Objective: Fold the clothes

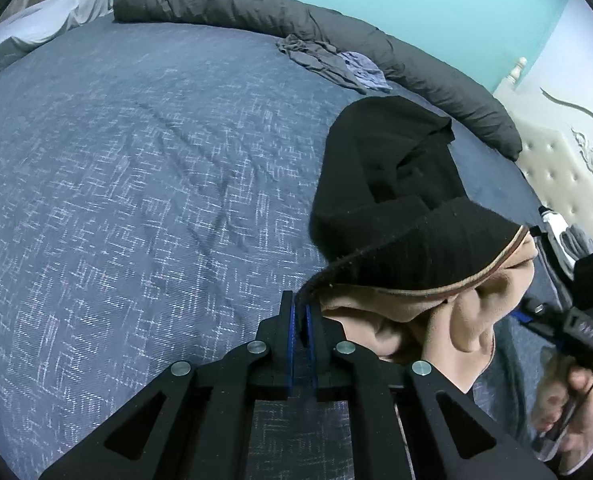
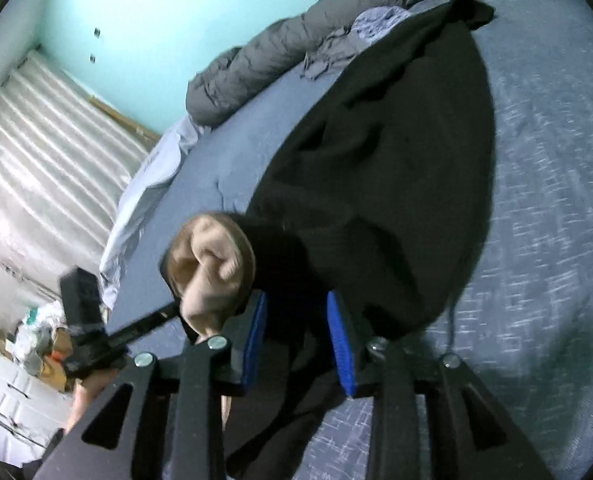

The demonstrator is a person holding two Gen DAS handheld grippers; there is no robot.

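A black garment (image 1: 384, 168) with a tan fleece lining (image 1: 416, 320) lies lengthwise on the blue bedspread (image 1: 136, 180). Its near end is lifted off the bed. My left gripper (image 1: 300, 320) is shut on the black ribbed edge of that end. The lining hangs open to the right of it. In the right wrist view the same garment (image 2: 396, 160) stretches away up the bed. My right gripper (image 2: 298, 340) has bunched black fabric filling the gap between its blue pads (image 2: 256, 340). The turned-out lining (image 2: 212, 256) bulges just left of them.
A grey duvet (image 1: 296, 20) is rolled along the far edge of the bed, with crumpled grey and blue clothes (image 1: 336, 64) beside it. A tufted cream headboard (image 1: 556, 168) stands at the right. A plastic-wrapped mattress (image 2: 48, 160) and floor clutter (image 2: 44, 340) lie beyond the bed's side.
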